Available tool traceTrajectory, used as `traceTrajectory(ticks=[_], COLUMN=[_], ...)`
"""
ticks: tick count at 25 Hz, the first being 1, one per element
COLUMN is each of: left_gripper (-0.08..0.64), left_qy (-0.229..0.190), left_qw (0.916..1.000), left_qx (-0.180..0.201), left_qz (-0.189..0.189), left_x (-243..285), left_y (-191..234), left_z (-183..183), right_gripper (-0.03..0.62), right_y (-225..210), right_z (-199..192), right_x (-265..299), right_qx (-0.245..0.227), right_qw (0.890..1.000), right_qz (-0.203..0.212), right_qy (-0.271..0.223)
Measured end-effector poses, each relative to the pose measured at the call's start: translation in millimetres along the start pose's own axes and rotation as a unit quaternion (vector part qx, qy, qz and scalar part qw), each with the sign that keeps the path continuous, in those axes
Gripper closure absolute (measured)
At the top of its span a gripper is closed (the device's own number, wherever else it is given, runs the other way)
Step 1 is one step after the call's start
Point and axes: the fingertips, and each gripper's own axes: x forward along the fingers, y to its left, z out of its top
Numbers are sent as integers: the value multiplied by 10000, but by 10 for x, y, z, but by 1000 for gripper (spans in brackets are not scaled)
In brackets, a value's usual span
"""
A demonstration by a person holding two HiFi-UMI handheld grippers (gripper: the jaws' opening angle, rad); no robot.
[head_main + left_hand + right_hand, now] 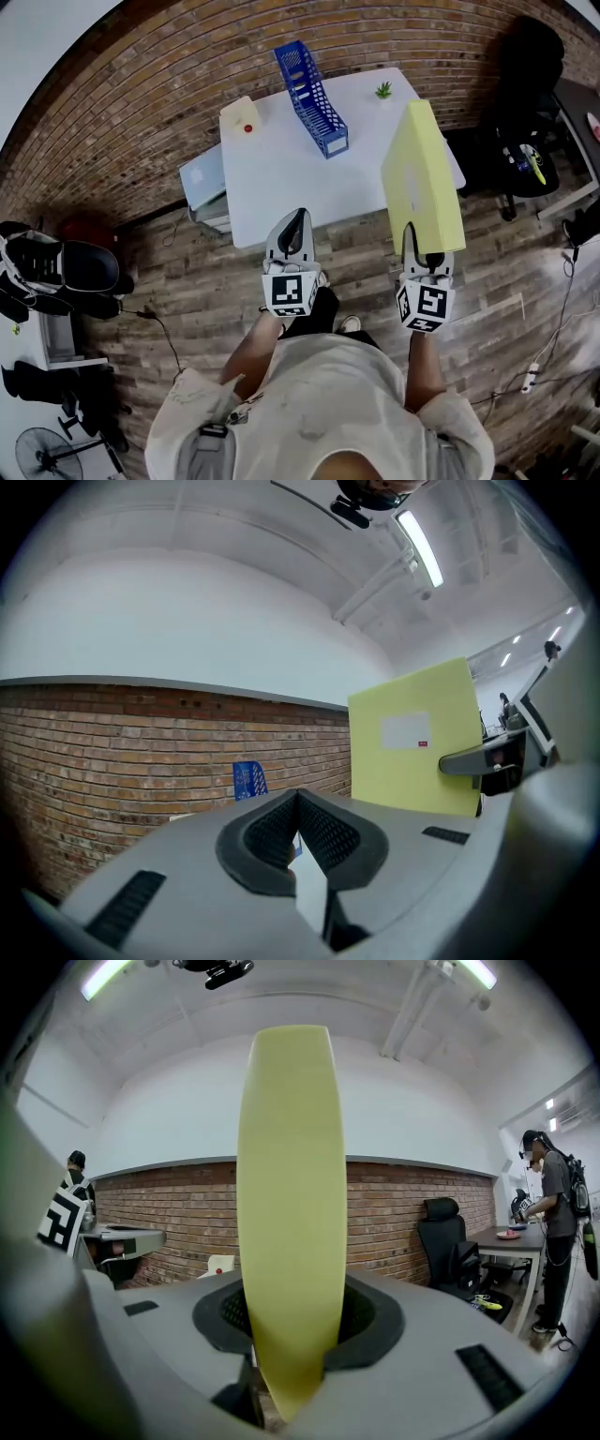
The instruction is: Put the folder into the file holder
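Nearest me, the left tongs (298, 221) were closed on nothing. The right tongs (422, 255) gripped the yellow folder (420, 178) by its near edge. The folder was held up edge-on, off the worktop (281, 178), with its long axis running from 6 to 12 o'clock. Farther out, the blue file holder (312, 86) stood on the worktop at about 11 o'clock from the right tongs and well apart from them, its length lying from 5 to 11. I judged that the carry had to go forward and leftward.
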Motion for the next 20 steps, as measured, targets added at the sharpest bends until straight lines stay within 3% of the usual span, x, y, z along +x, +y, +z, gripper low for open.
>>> traceTrajectory(ticks=[12, 20], left_gripper=[552, 552], left_qy=[10, 0], left_qw=[9995, 9995], left_qx=[-136, -229], left_qz=[268, 220], left_x=[540, 819], left_y=[452, 666], left_z=[-134, -244], right_gripper=[428, 428], right_y=[106, 161], right_z=[130, 129], right_x=[735, 1116], right_qx=[-219, -261], right_qw=[9997, 9996], right_qz=[97, 90], right_qy=[-5, 81])
